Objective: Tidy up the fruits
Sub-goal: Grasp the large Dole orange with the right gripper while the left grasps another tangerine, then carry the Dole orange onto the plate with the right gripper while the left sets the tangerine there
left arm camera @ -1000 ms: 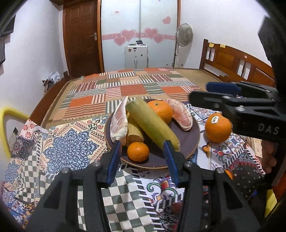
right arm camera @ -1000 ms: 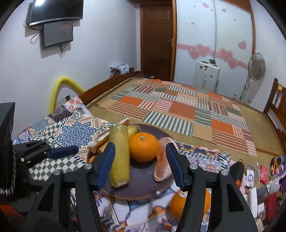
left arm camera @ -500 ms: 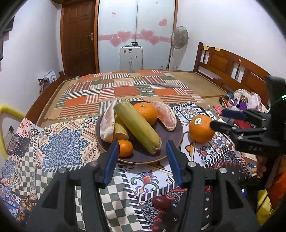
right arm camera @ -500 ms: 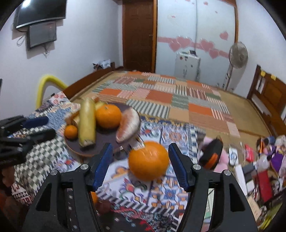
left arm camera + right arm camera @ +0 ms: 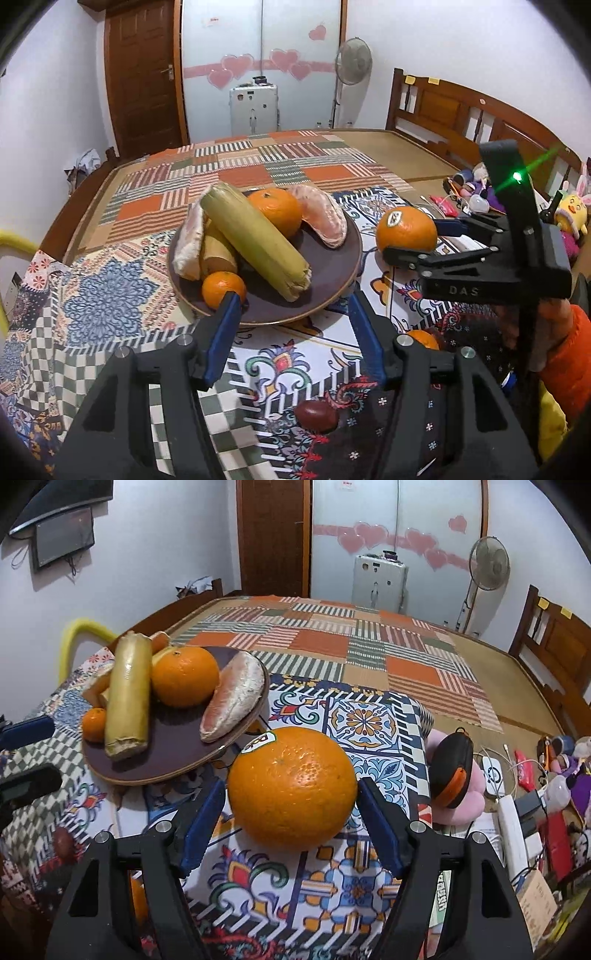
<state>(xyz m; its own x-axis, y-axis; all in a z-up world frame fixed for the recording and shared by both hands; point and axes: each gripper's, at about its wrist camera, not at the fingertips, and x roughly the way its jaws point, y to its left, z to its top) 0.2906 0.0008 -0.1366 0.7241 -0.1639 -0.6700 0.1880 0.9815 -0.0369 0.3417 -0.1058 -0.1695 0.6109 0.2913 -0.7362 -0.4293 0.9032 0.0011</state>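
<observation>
A brown plate (image 5: 332, 295) on the patterned cloth holds a yellow-green stalk (image 5: 255, 240), an orange (image 5: 275, 210), pomelo segments (image 5: 321, 218) and a small tangerine (image 5: 221, 291). My left gripper (image 5: 293, 310) hovers at the plate's near rim, its jaws opening with nothing between them. To the right of the plate sits a large stickered orange (image 5: 291, 790), also visible as the orange (image 5: 404, 229). My right gripper (image 5: 290, 806) straddles it, jaws opening, with a gap at the left pad (image 5: 205, 812). A dark date (image 5: 316, 415) and a small orange (image 5: 419, 338) lie nearer.
A black-and-orange case (image 5: 450, 771), a power strip (image 5: 511, 823), cables and toys crowd the right side. A person's hand in an orange sleeve (image 5: 561, 354) holds the right gripper. A patchwork mat (image 5: 332, 635) covers the bed beyond, with a wooden headboard (image 5: 461, 110).
The right gripper swung from above the plate down and right to the large orange, its jaws widening. The left gripper drew back from the plate and its jaws widened too.
</observation>
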